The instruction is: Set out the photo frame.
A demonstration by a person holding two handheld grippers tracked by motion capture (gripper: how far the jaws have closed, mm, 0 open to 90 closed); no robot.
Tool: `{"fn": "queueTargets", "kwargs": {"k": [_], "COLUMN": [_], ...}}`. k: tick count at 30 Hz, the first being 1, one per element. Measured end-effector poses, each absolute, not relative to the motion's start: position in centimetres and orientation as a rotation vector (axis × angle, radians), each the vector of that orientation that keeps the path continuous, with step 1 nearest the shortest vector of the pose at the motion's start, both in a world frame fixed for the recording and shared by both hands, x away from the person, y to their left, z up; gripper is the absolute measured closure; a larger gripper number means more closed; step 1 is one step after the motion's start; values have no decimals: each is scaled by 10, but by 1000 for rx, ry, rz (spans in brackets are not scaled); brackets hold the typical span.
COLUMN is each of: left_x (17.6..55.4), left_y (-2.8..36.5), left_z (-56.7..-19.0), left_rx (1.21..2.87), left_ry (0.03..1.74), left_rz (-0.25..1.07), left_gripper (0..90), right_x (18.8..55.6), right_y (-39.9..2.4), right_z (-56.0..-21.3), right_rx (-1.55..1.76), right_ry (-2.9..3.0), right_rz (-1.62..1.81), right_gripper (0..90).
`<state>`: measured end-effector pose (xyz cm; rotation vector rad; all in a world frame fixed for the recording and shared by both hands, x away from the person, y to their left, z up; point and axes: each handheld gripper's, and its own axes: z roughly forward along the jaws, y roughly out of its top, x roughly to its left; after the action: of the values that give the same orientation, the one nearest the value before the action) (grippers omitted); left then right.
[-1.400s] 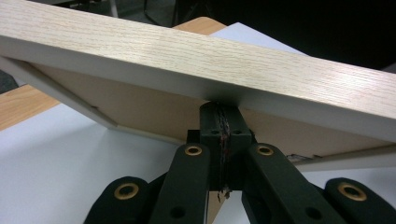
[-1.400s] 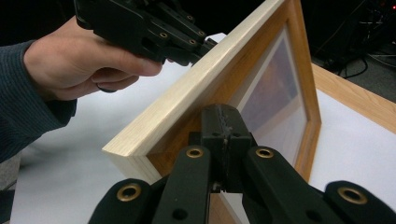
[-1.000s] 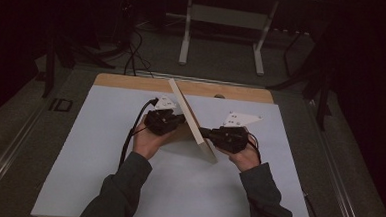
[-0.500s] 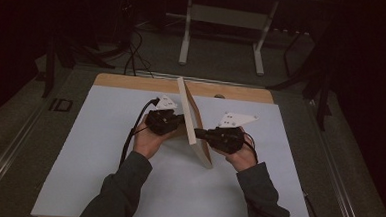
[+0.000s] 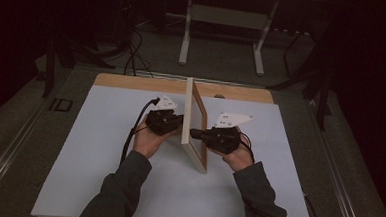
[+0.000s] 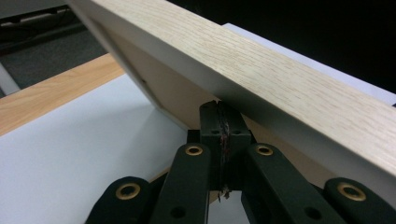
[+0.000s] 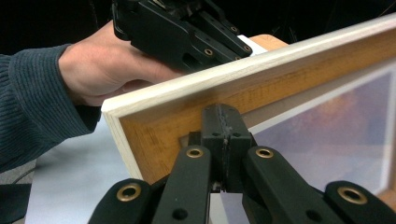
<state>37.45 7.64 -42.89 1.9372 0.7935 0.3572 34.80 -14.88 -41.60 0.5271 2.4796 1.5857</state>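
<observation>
I hold a wooden picture frame (image 5: 196, 124) on edge at the middle of the white table sheet (image 5: 93, 153), one gripper pressed against each face. My left gripper (image 5: 180, 124) meets the frame's back, its jaws pinched together with nothing between them; in the left gripper view the tips (image 6: 223, 122) butt against the backing just under the pale oak rim (image 6: 261, 79). My right gripper (image 5: 193, 134) is likewise clenched on nothing, its closed tips (image 7: 223, 122) touching the inner border of the front beside the glazed pane (image 7: 336, 135). In that same view my left hand (image 7: 100, 70) and its gripper show beyond the frame's top edge.

The frame's near corner rests on the sheet and its far end reaches toward the bare wooden strip (image 5: 132, 82) along the table's back edge. Open sheet lies to either side and toward me, well clear of both forearms.

A second ago the frame leaned far over to the left at a slant; half a second ago it was steeper; now it stands almost upright, in line with my view, and both hands have closed in around it.

Dark lettering on the floor left of the table (image 5: 60, 105) appears to read "ID".
</observation>
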Motion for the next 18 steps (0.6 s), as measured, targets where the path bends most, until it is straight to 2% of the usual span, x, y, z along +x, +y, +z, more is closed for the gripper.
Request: {"fn": "queueTargets", "kwargs": {"k": [18], "left_x": [382], "left_y": [81], "left_z": [-433], "left_rx": [1933], "left_ry": [706], "left_rz": [290], "left_gripper": [900], "right_x": [348], "right_y": [-138], "right_z": [-418], "right_rx": [520], "right_ry": [2466], "right_rz": [1574], "right_gripper": [899]}}
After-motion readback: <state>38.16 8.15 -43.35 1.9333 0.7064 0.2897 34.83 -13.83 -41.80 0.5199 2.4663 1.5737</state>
